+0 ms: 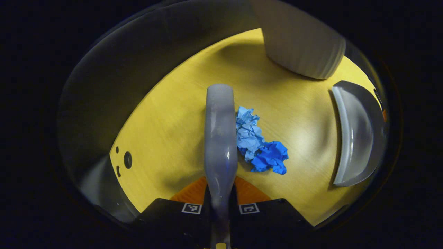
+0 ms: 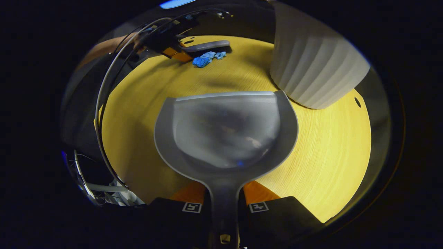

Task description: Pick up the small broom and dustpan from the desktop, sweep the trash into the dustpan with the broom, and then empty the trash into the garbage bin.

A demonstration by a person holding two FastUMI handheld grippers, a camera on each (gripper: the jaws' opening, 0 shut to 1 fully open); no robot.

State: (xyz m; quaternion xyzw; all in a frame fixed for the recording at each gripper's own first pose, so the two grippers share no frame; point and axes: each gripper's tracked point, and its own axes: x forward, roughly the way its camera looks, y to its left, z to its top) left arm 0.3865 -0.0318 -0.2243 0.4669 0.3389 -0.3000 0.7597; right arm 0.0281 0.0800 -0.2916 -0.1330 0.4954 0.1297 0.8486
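Trash (image 1: 260, 143): crumpled blue paper in two shades, lying on the yellow desktop (image 1: 166, 131) and touching the right flank of the broom (image 1: 220, 138). Judged very light and springy; a fast stroke would likely flick it aside or roll it, so a slow, low push suits it.

Broom reads as rigid grey plastic. Left gripper (image 1: 220, 204) is clamped on its handle, both fingers pressing the sides. In the right gripper view the left gripper (image 2: 162, 41) sits far across the desk with the broom (image 2: 206, 45) just beside the paper (image 2: 207, 58).

Dustpan (image 2: 226, 133) is stiff, smooth grey plastic, probably light; the slick handle could twist in the grip if the lip is pressed down hard. Right gripper (image 2: 224, 207) is closed on its narrow handle, mouth facing the paper, well apart from it. From the left gripper view the dustpan (image 1: 356, 135) appears edge-on at far right.

Garbage bin (image 2: 315, 65): white, ribbed, standing just beside the dustpan's right corner.

Hard to make out: broom bristles, hidden under its body. Whether the dustpan lip touches the desk cannot be told. Bin opening is cut off. Lighting dim.
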